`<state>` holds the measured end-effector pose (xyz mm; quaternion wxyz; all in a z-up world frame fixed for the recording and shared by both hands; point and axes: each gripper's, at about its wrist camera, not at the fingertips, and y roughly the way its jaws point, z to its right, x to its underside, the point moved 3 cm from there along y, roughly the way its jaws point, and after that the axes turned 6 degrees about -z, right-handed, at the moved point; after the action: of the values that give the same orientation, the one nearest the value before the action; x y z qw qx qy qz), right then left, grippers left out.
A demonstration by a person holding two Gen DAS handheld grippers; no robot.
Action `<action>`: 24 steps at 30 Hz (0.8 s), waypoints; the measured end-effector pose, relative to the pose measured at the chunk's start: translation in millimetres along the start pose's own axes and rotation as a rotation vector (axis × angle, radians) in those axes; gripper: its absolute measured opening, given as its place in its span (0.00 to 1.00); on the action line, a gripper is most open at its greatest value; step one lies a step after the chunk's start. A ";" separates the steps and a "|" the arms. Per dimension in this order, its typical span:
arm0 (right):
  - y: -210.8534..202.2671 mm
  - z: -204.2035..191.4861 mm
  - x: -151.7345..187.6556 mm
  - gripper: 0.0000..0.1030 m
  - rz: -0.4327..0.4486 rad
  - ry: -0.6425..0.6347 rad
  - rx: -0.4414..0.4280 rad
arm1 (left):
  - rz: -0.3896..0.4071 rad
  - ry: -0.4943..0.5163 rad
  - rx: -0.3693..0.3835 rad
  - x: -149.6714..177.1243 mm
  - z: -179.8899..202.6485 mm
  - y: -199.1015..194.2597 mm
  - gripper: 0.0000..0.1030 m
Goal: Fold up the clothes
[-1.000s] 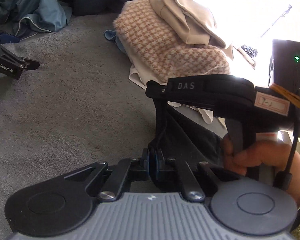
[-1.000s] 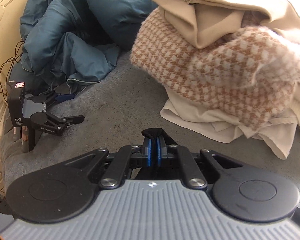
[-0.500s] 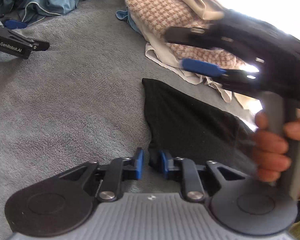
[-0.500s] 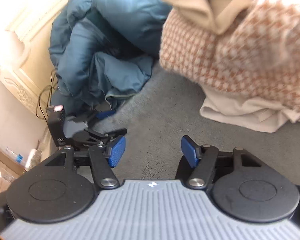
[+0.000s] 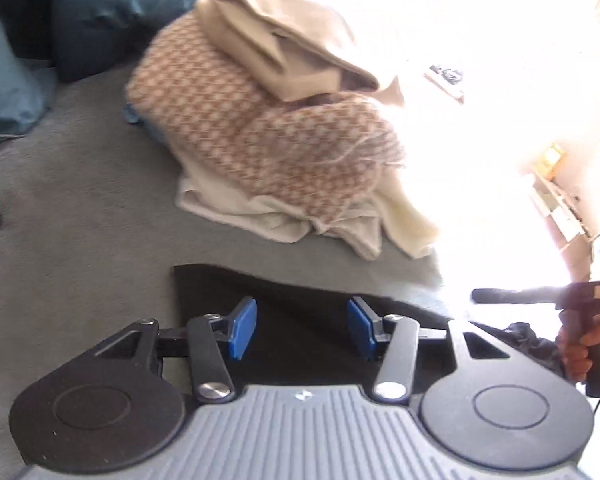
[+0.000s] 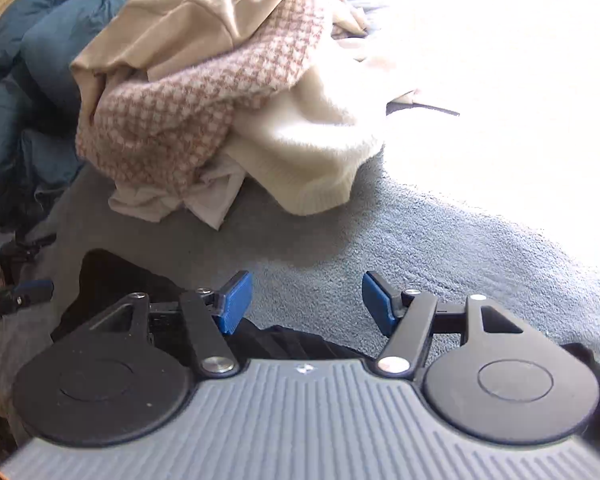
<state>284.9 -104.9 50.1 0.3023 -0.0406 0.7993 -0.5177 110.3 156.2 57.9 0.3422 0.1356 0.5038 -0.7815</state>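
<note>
While no writing reads, left tool (image 5: 302, 328) is opening over black garment (image 5: 300, 304); right tool (image 6: 306, 300) gapes empty.

Grey carpet (image 5: 80, 208), harsh sunlight right, blue duvet (image 6: 28, 80) behind.

The left gripper (image 5: 302, 330) points downward, its jaws opening, blue pads (image 5: 242, 328) well apart with nothing pressed between them. The right gripper (image 6: 306, 302) also tilts down, jaws spread wide and empty. A hand (image 5: 578, 346) grips the right gripper's handle, off to the right of the left fingers.
</note>
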 end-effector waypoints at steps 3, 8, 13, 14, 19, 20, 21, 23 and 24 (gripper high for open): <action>20.6 -9.6 7.2 0.57 -0.070 -0.093 0.011 | -0.008 0.065 0.058 2.6 26.9 32.2 0.49; 36.5 -24.3 31.6 0.57 -0.154 -0.256 0.074 | -0.082 0.108 0.034 16.0 36.7 63.9 0.49; 32.7 -49.4 52.5 0.22 -0.166 -0.412 0.096 | -0.103 0.163 -0.014 27.0 28.7 65.4 0.49; 30.7 -54.3 54.8 0.10 -0.151 -0.445 0.111 | -0.101 0.164 -0.020 27.5 24.5 64.4 0.49; 2.3 -60.0 45.6 0.08 0.121 -0.445 0.268 | -0.090 0.185 -0.033 27.7 22.1 64.6 0.49; 0.3 -58.6 45.1 0.08 0.164 -0.436 0.287 | -0.088 0.195 -0.039 27.8 23.1 65.0 0.49; 4.2 -57.4 46.7 0.08 0.192 -0.452 0.318 | -0.086 0.206 -0.047 27.8 24.3 65.5 0.49; 20.8 -58.6 49.9 0.09 0.209 -0.509 0.380 | -0.082 0.215 -0.053 27.9 24.9 66.4 0.49; 29.2 -57.4 50.5 0.09 0.209 -0.521 0.399 | -0.080 0.217 -0.053 28.1 24.6 66.3 0.49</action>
<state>220.9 -64.5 19.1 0.5498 -0.0291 0.5779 -0.6024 137.6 106.3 7.4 0.2577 0.1898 0.5635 -0.7616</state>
